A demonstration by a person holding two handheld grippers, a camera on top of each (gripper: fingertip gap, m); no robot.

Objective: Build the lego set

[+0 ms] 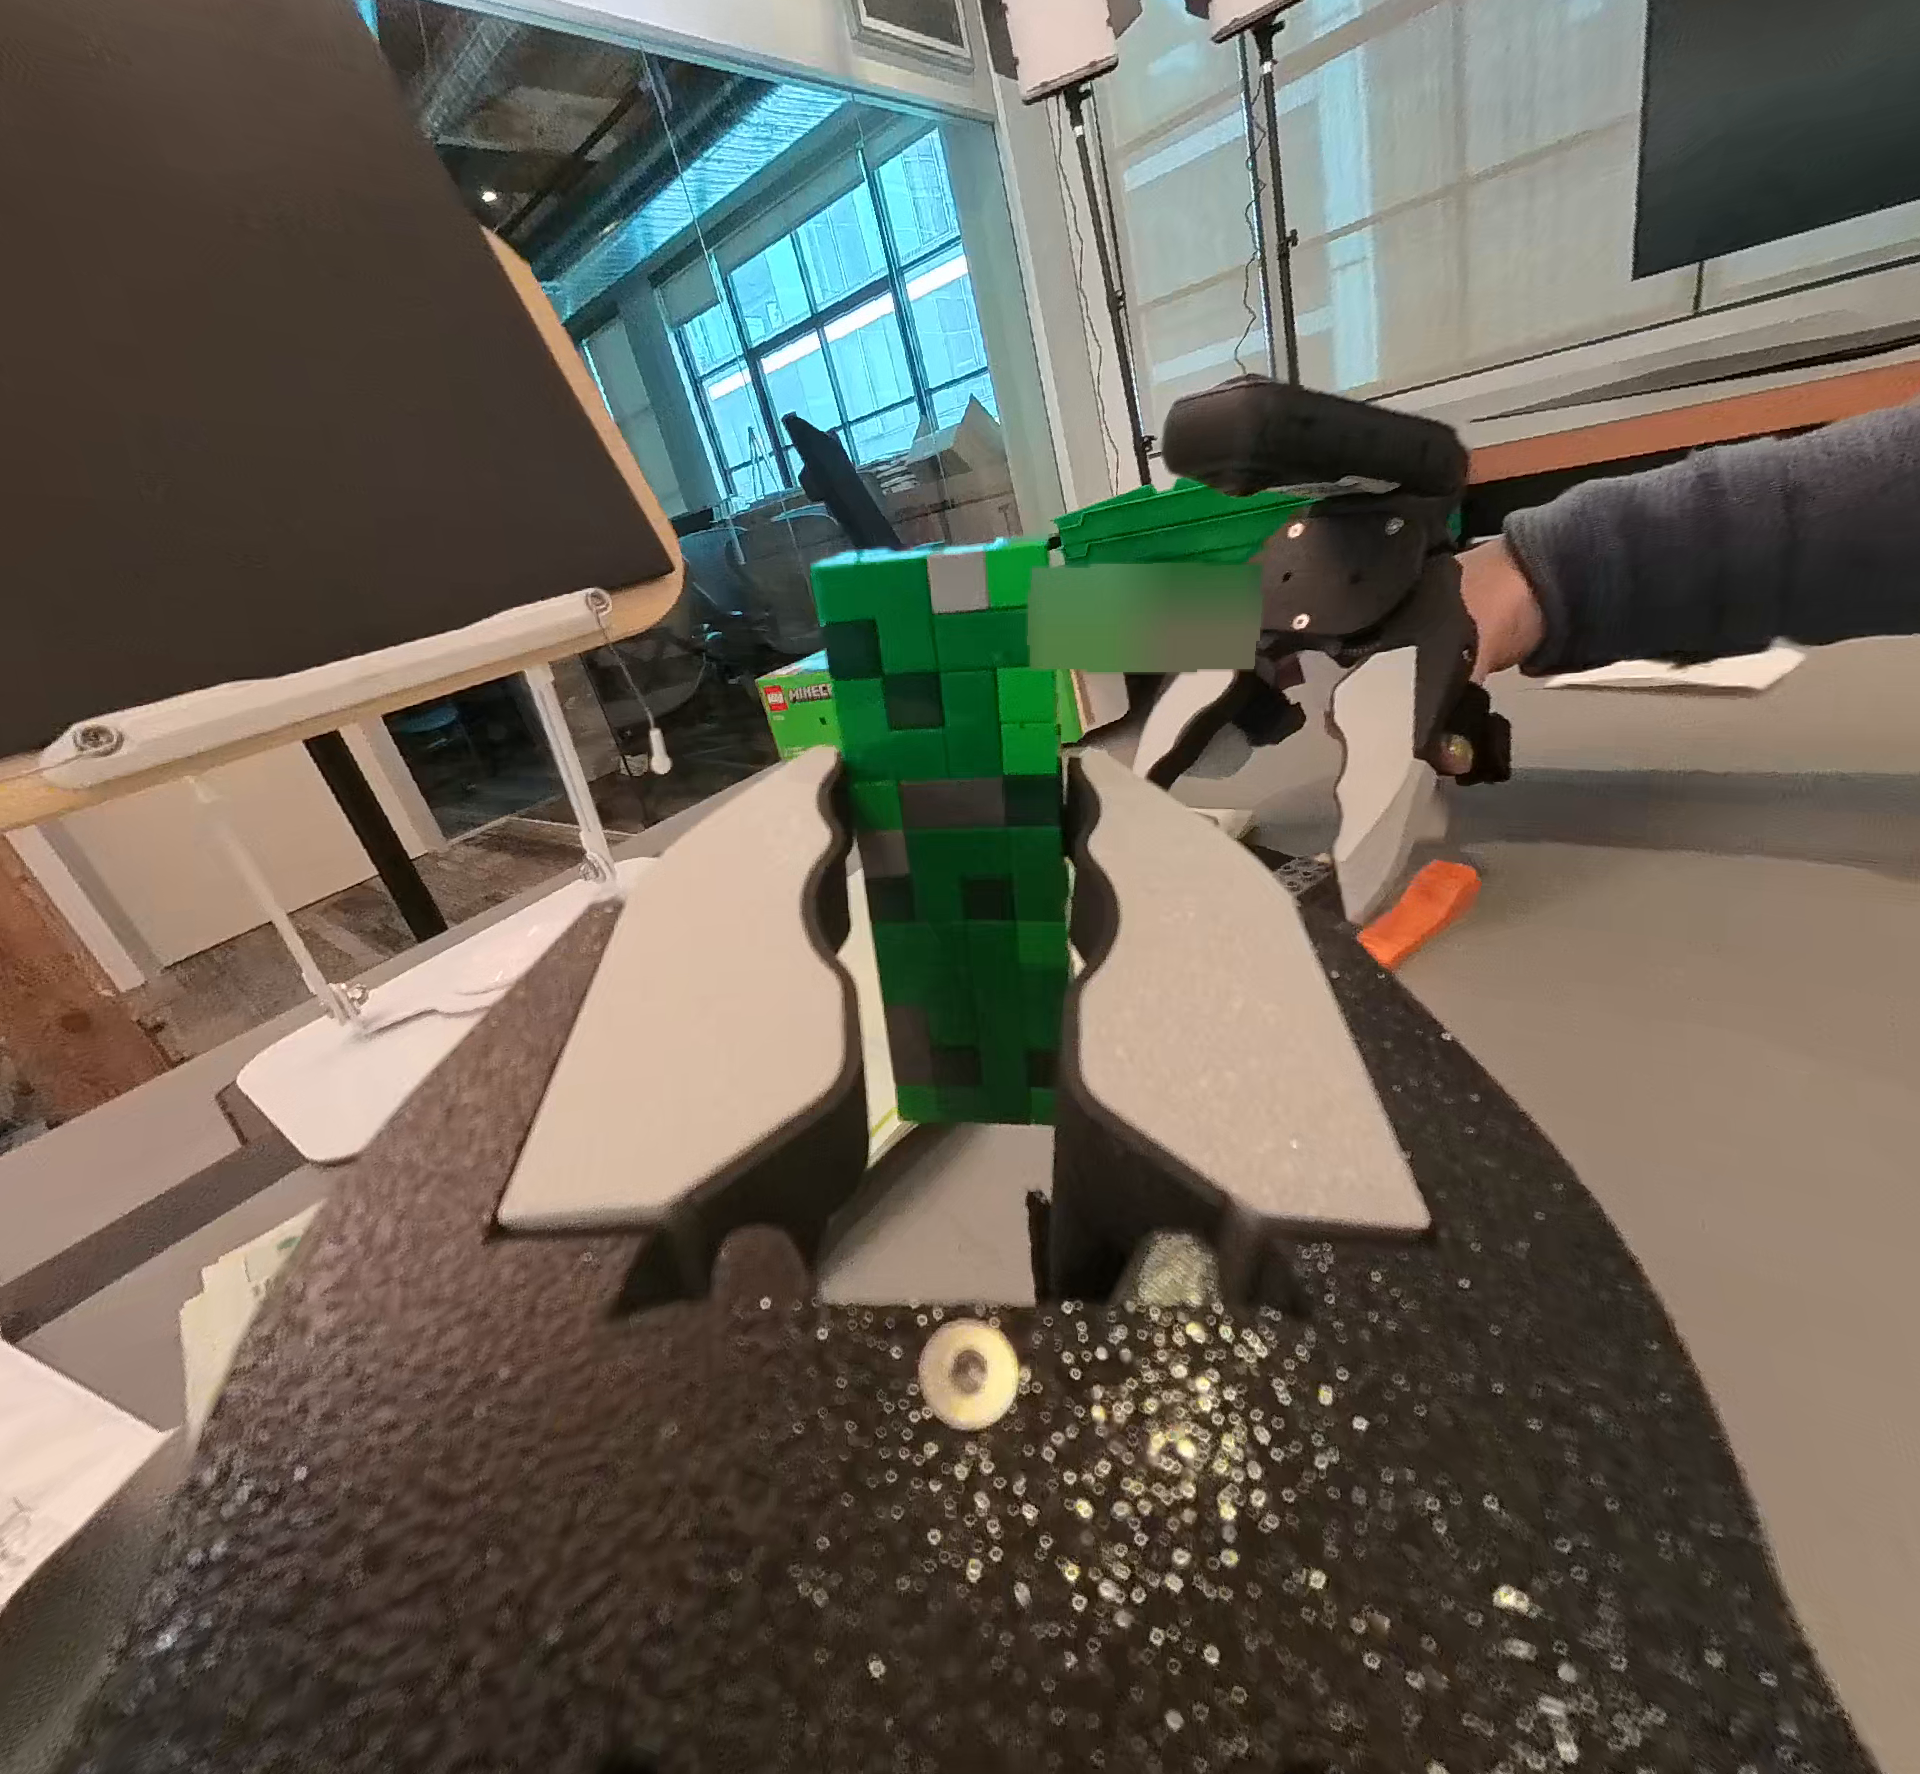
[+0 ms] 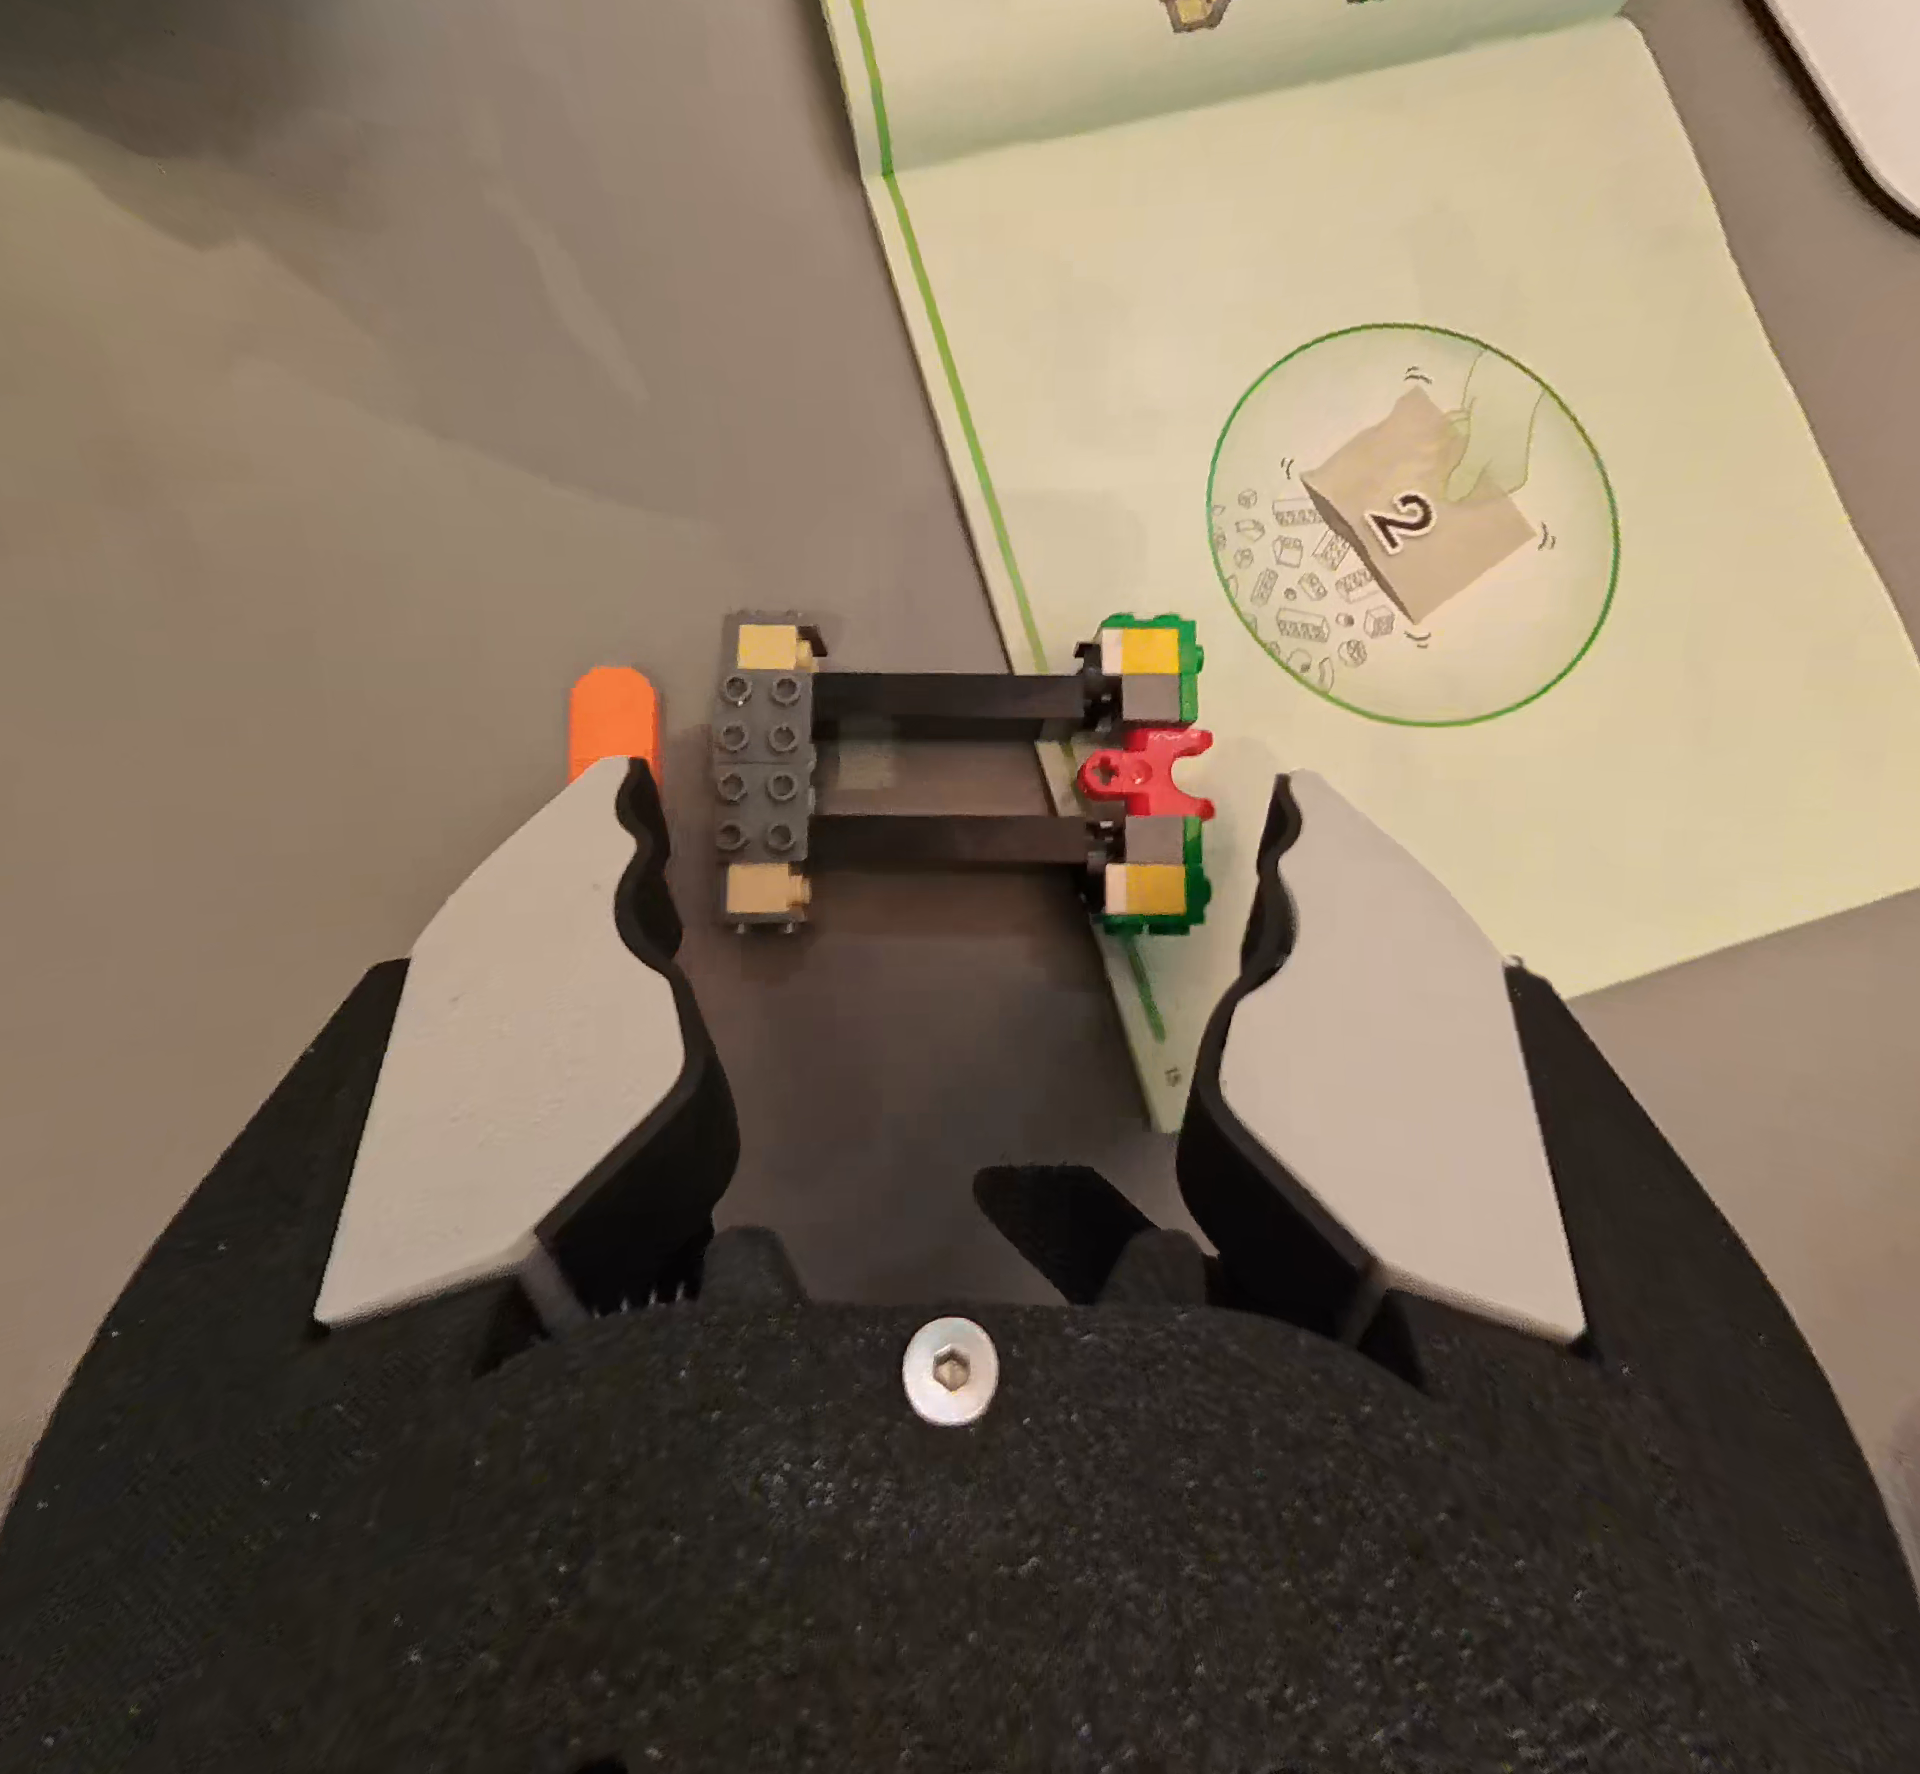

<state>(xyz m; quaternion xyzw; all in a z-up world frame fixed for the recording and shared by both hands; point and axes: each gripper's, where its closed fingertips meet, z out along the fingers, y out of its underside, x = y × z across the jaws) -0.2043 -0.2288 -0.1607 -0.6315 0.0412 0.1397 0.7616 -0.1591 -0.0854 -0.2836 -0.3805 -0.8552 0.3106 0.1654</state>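
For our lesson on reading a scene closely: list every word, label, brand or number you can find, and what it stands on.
I name the carriers only, not their wording.
Green box behind the green tower: brand lettering, partly hidden.
Instruction booklet: one numeral on a drawn bag; a tiny page mark, unreadable.
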